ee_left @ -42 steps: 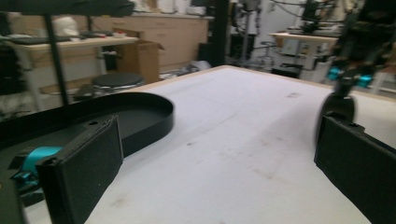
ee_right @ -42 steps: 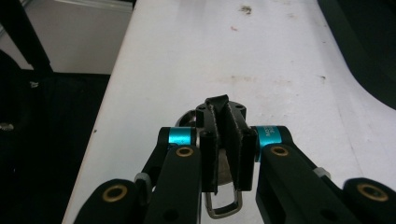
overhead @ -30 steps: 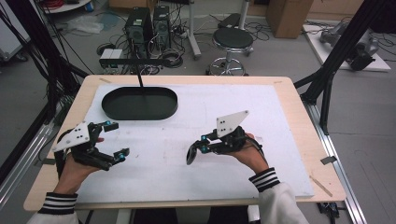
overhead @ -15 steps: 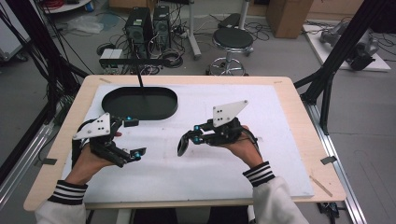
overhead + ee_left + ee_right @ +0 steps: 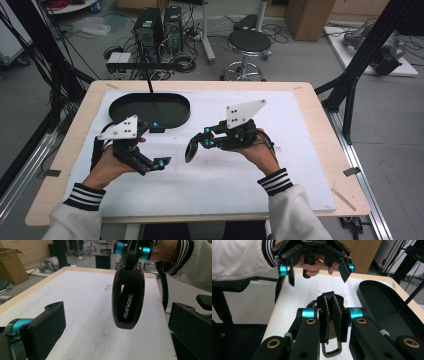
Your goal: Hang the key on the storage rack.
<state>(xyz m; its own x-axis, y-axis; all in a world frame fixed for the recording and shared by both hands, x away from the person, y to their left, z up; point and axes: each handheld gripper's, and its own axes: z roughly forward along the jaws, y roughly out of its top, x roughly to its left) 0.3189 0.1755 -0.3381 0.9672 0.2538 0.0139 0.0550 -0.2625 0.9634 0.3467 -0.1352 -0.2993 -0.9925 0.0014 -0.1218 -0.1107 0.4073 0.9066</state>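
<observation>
A glossy black car key fob marked HAVAL hangs above the white mat, long side down. My right gripper is shut on its upper end; between the closed pads a metal ring pokes out toward the camera. My left gripper stands open a short way left of the fob and faces it. In the left gripper view the two jaws sit wide apart on either side of the fob, which hangs farther off. The right gripper view shows the left gripper open, held in a hand.
A shallow black oval tray lies at the back left of the mat, just behind the left gripper, with a thin black post rising at its far edge. The wooden table rim frames the mat.
The left gripper has risen and moved forward and right, from the near left toward the fob. The right gripper has lifted the fob slightly and stayed shut on it.
</observation>
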